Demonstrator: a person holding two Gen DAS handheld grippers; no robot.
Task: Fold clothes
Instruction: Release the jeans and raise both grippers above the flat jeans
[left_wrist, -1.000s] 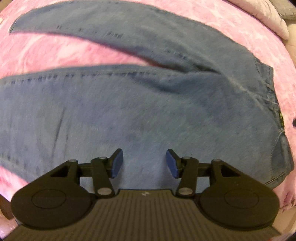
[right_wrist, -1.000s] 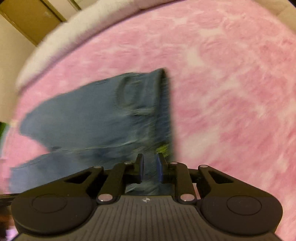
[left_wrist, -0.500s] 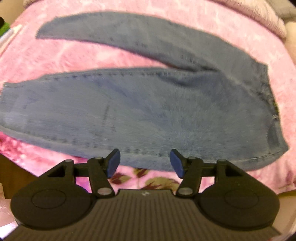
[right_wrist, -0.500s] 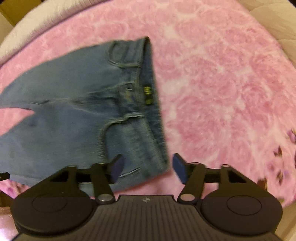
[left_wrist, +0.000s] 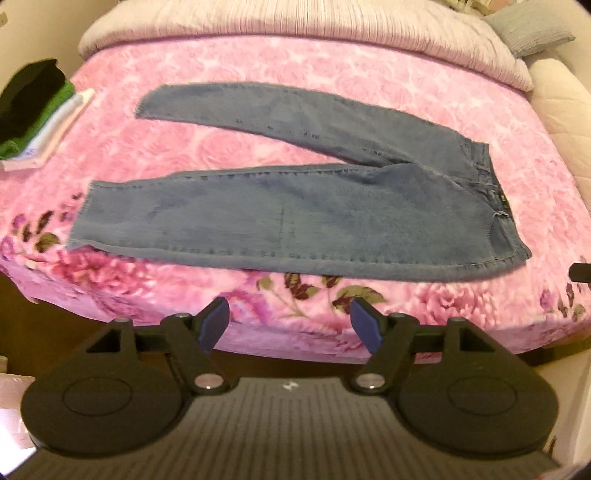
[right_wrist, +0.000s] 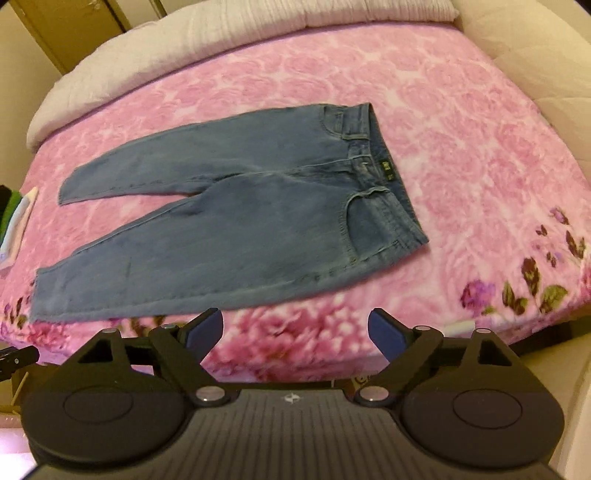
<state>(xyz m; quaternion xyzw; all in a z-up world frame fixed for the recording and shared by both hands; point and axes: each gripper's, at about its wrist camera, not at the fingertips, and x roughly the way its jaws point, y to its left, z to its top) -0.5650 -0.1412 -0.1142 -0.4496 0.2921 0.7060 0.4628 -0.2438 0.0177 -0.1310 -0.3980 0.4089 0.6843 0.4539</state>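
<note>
A pair of blue jeans (left_wrist: 295, 221) lies flat on the pink floral blanket (left_wrist: 258, 62), waistband to the right, both legs spread apart toward the left. It also shows in the right wrist view (right_wrist: 236, 221). My left gripper (left_wrist: 290, 326) is open and empty, held back over the bed's front edge, short of the near leg. My right gripper (right_wrist: 295, 332) is open and empty, also back at the front edge, below the waist end of the jeans.
A stack of folded clothes (left_wrist: 33, 110), black and green on top, sits at the bed's left edge. Pale pillows (left_wrist: 295, 22) lie along the back. A cream padded surface (right_wrist: 535, 55) borders the right side. The floor lies below the bed front.
Both grippers pulled back from the jeans toward the bed's front edge. The right gripper, shut on the waist a second ago, opened and let go. The left stayed open.
</note>
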